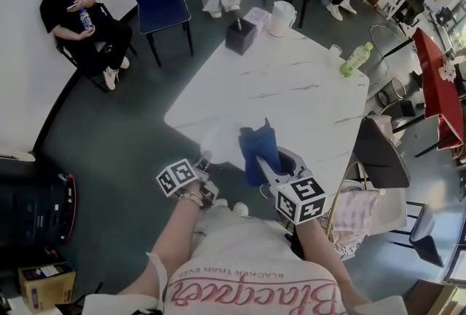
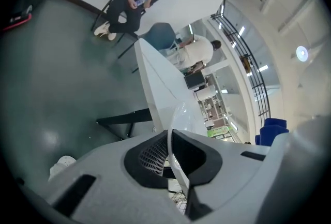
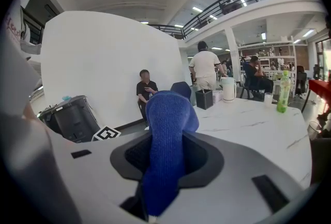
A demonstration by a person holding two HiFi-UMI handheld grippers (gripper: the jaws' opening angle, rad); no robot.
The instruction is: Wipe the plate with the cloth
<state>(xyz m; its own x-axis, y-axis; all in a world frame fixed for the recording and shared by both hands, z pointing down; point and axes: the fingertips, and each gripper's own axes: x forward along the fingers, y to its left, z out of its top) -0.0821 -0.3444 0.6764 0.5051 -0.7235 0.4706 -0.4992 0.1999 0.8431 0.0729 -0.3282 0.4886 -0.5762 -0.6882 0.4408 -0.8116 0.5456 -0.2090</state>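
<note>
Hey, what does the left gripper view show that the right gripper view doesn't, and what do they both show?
Only the left gripper view: the left gripper shut on the rim of the clear plate, held on edge. Only the right gripper view: the right gripper shut on the blue cloth, and the left gripper's marker cube. Both: the white table, the seated person in black, and some of the blue cloth, just a patch at the left gripper view's right edge.

Clear plate [image 1: 218,139]: outline too faint to trace.
</note>
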